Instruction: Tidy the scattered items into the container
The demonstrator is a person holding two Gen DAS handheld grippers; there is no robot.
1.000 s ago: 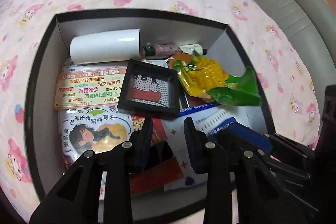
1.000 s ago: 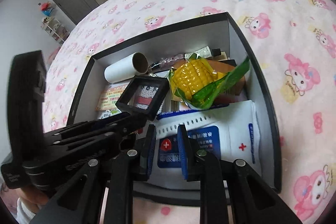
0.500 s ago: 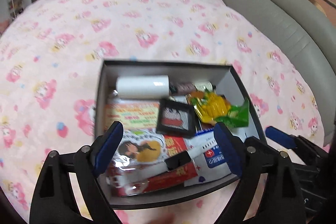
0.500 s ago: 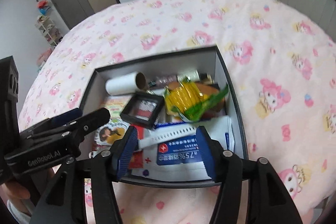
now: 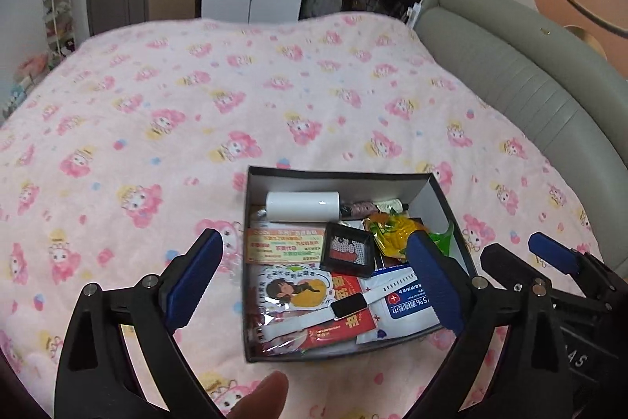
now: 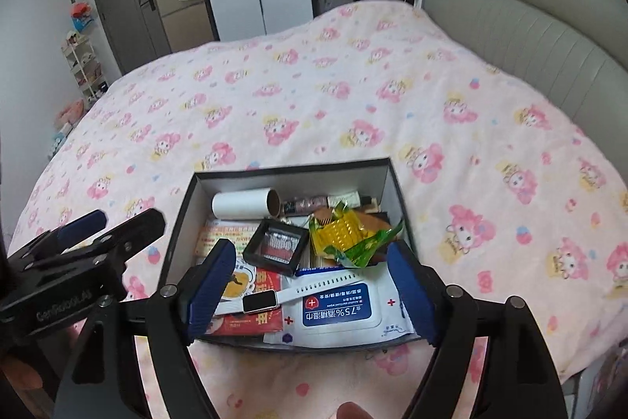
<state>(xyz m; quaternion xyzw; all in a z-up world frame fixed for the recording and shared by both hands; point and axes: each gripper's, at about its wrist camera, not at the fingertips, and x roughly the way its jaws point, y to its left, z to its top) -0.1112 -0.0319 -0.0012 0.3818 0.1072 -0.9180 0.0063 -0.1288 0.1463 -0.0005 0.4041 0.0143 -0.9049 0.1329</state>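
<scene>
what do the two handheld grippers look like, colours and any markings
Both the left gripper and the right gripper are matte black plastic frames with triangular cut-outs and silver pivot bolts. Their jaws carry ribbed dark-blue pads. White lettering is printed on the black bodies. No cables or sleeves show.

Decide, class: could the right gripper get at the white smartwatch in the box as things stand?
Probably yes. The right gripper is open and empty above the box, and the white smartwatch lies uncovered on top of the wipes pack, directly below it.
</scene>
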